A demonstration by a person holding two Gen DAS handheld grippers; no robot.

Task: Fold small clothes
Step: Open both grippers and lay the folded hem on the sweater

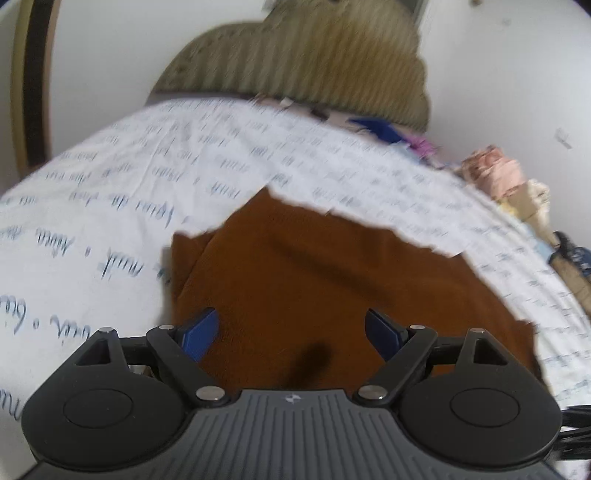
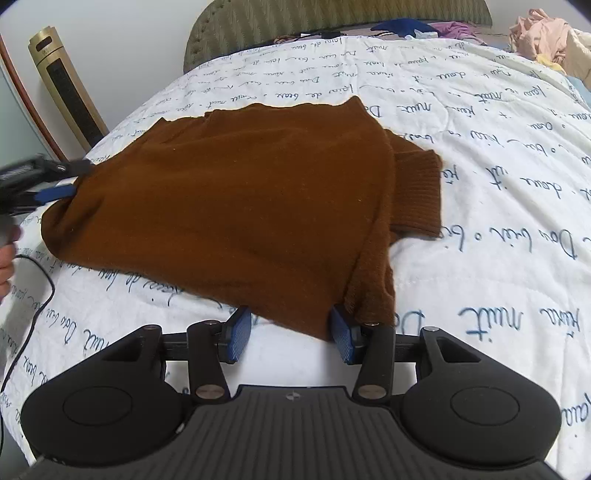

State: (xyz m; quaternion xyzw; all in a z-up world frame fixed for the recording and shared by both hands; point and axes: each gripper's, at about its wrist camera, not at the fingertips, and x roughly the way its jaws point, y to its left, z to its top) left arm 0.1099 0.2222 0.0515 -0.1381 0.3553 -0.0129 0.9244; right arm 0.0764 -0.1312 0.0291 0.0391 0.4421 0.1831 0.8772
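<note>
Now we see the brown sweater (image 2: 229, 199) spread mid-bed on the script-printed quilt (image 2: 498, 177). Our right gripper (image 2: 291, 332) stands partly open at its near hem, nothing pinched. Our left gripper (image 1: 291, 332) gapes wide over the sweater's left edge, seemingly empty.

- A bed (image 2: 480, 122) under a white quilt (image 1: 110, 206) printed with blue script carries everything.
- A brown sweater (image 2: 229, 199) lies spread on it.
- Loose clothes (image 2: 543, 33) are heaped near the padded headboard (image 2: 258, 22).
</note>
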